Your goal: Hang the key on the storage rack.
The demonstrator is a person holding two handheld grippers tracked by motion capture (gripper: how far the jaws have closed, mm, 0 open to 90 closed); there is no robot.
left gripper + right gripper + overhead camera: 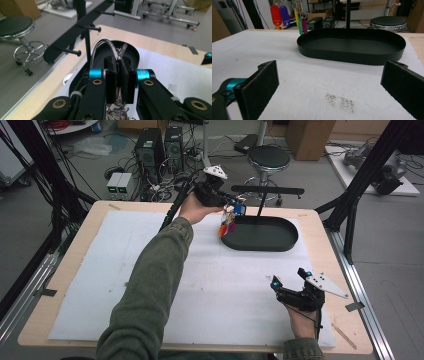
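Evidently light, dangly key bunch: left claw pinches its stiff wire loop; right claw, five o'clock, gapes empty.

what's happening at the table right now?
A person works with a claw in each hand. The left claw is shut on a wire key ring with coloured tags dangling below it, held over the near-left edge of the black oval tray. The tray's stand carries a bar with pegs, close ahead of the ring. The right claw rests open and empty on the white mat.
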